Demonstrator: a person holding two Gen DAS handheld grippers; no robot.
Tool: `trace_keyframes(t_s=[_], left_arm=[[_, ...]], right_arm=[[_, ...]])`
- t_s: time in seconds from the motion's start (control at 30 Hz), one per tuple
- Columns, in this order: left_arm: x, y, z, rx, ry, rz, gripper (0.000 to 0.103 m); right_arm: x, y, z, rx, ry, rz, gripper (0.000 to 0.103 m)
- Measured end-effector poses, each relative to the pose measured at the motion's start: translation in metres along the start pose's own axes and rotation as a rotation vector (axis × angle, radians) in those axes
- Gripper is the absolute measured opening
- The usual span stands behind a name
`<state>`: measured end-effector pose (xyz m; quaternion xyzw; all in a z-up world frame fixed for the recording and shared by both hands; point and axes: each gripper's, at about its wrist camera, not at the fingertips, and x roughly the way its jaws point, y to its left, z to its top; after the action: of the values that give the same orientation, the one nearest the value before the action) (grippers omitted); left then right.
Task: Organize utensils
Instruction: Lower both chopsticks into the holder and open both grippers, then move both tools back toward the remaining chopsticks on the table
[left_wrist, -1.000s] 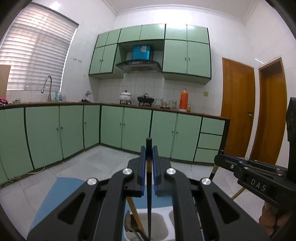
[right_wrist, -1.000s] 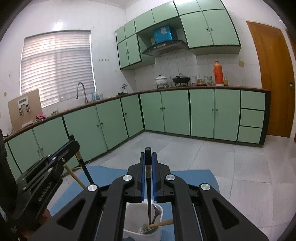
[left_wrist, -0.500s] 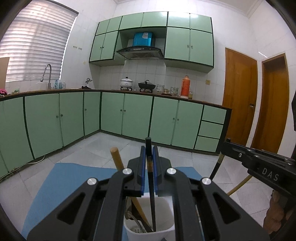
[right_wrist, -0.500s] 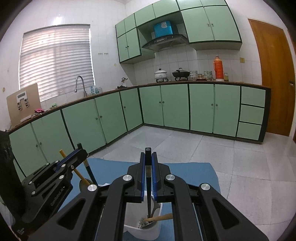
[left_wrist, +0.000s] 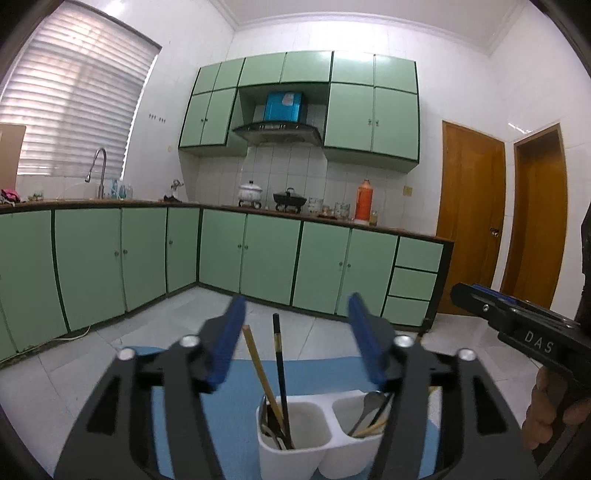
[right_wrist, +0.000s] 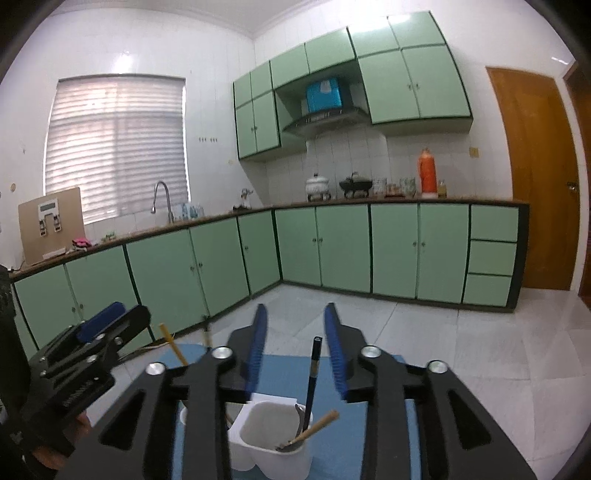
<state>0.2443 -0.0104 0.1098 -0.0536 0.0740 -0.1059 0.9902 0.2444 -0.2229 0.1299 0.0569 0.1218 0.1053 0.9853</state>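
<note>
A white two-compartment holder (left_wrist: 288, 461) (right_wrist: 266, 461) stands on a blue mat (left_wrist: 325, 373) (right_wrist: 280, 369). My left gripper (left_wrist: 294, 339) hovers just above it, jaws opening. A black chopstick (left_wrist: 279, 369) stands free between them in the left compartment, beside a wooden chopstick (left_wrist: 258, 365). My right gripper (right_wrist: 295, 350) is also opening, and its black chopstick (right_wrist: 313, 373) leans loose in the other compartment with a metal spoon (left_wrist: 369, 402) and a wooden handle (right_wrist: 317, 424). Each gripper shows in the other's view: the right gripper (left_wrist: 476, 295), the left gripper (right_wrist: 122, 317).
Green base cabinets (left_wrist: 269, 254) line the far walls below a counter with pots and an orange thermos (left_wrist: 364, 201). A sink tap (right_wrist: 160, 195) is on the left and wooden doors (left_wrist: 469, 221) on the right. Pale tiled floor surrounds the mat.
Both grippers were shut on black chopsticks over the holder. Both have now opened and pulled back upward, leaving the chopsticks standing in the holder.
</note>
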Motion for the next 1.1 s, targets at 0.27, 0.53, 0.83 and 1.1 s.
trace_keyframes(t_s=[0.27, 0.53, 0.83, 1.1], left_arm=[[-0.063, 0.002, -0.014, -0.011, -0.038, -0.007, 0.090], [-0.107, 0.013, -0.059, -0.031, 0.026, 0.049, 0.098], [-0.136, 0.019, -0.129, -0.007, 0.174, 0.107, 0.098], [-0.156, 0.016, -0.187, 0.030, 0.256, 0.115, 0.098]], right_arm=[[-0.067, 0.007, -0.022, -0.038, -0.100, -0.047, 0.085], [-0.111, 0.008, -0.075, -0.022, -0.093, -0.087, 0.096], [-0.131, 0.013, -0.151, 0.008, 0.027, -0.086, 0.096], [-0.150, 0.030, -0.217, -0.020, 0.063, -0.135, 0.096]])
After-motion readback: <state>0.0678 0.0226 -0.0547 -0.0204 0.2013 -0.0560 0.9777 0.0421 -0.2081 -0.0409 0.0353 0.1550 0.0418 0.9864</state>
